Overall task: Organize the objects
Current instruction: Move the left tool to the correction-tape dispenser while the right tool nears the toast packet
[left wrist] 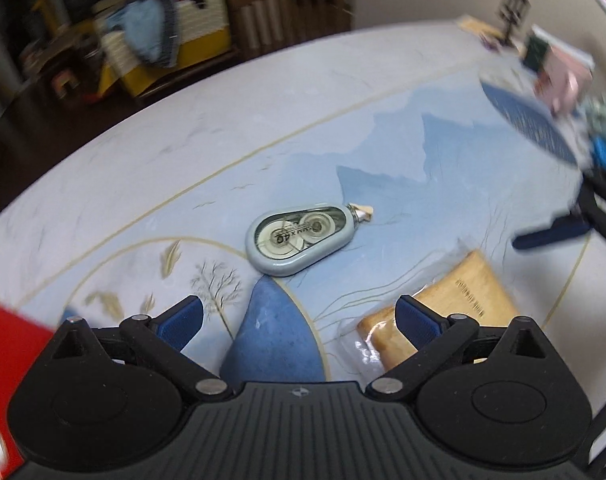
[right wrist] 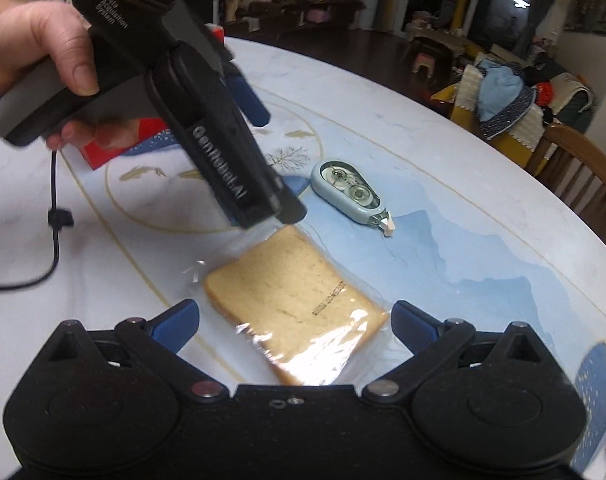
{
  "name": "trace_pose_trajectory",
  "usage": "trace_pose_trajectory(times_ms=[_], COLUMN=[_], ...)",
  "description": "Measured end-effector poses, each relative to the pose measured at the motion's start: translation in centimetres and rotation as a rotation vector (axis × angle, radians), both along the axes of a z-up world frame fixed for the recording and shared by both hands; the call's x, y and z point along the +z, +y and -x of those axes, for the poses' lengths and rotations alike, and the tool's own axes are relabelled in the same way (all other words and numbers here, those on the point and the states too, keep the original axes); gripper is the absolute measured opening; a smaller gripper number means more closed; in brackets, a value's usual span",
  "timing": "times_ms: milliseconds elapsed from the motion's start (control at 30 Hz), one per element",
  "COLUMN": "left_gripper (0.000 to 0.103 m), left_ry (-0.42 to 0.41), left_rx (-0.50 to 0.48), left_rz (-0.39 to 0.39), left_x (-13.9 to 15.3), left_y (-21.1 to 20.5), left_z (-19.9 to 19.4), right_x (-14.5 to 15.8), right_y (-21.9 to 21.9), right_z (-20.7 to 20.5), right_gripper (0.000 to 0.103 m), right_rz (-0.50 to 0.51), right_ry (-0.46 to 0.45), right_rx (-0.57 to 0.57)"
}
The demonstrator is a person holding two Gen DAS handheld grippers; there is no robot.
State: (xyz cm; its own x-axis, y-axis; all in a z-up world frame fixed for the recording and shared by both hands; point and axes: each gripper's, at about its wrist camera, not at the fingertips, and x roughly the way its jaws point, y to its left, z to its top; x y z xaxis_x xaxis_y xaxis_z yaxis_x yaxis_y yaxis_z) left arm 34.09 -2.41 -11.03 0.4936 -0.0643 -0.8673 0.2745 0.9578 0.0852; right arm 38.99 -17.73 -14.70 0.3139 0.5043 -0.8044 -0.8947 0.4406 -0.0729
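Note:
A pale blue correction tape dispenser (left wrist: pixel 299 240) (right wrist: pixel 347 192) lies flat on the table, just beyond my left gripper (left wrist: pixel 301 320), whose jaws stand wide open and empty. A slice of bread in a clear bag (right wrist: pixel 299 304) (left wrist: pixel 463 304) lies right of the dispenser in the left wrist view. My right gripper (right wrist: pixel 297 326) hangs open over the slice's near end, pads apart from it on both sides. A hand (right wrist: pixel 35 48) holds the left gripper over the table, and one of its blue fingers (right wrist: pixel 251 100) shows.
The round table (right wrist: pixel 483 200) has a blue mountain-print cover. A red book (right wrist: pixel 115 144) lies behind the left gripper, and a black cable (right wrist: pixel 55 216) trails at the left. A dark blue dotted piece (left wrist: pixel 531 124) and a pink box (left wrist: pixel 563 76) sit far right. A wooden chair (right wrist: pixel 583 168) stands beyond the edge.

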Motion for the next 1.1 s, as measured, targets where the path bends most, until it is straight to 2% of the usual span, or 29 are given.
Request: trace_pose_trajectory(times_ms=[133,200,500,600,800,933,1100], left_gripper=[0.103,0.103,0.103,0.103,0.102,0.102,0.099], left_ry=[0.005,0.004,0.029,0.006,0.027,0.027,0.019], left_rx=[-0.100,-0.124,-0.238,-0.265,-0.311,-0.316,-0.316], left_rz=[-0.098,-0.113,-0.117,-0.137,-0.119,-0.103,-0.080], left_x=[-0.7,-0.9,-2.4,-2.7,-3.2,-3.4,-3.5], left_y=[-0.2,0.0,0.0,-0.2,-0.4,-0.5,-0.4], left_z=[-1.6,-2.6,-6.0,-6.6,-7.3,-7.5,-7.6], right_x=[-0.5,-0.8,-2.0,-2.0,-1.9,-1.8,-1.4], right_y=[0.8,1.2,2.4,2.4,1.9,1.7,1.0], right_z=[-1.2,-1.6,-2.5,-2.2,-0.8,0.9,2.3], right_gripper=[0.102,0.102,0.102,0.102,0.103,0.097,0.086], right_rz=[0.005,0.010,0.017,0.011,0.030,0.056,0.034], right_ry=[0.019,0.025,0.117,0.119,0.114,0.079,0.083], right_rx=[0.043,0.061,0.121,0.123,0.149,0.160,0.128])
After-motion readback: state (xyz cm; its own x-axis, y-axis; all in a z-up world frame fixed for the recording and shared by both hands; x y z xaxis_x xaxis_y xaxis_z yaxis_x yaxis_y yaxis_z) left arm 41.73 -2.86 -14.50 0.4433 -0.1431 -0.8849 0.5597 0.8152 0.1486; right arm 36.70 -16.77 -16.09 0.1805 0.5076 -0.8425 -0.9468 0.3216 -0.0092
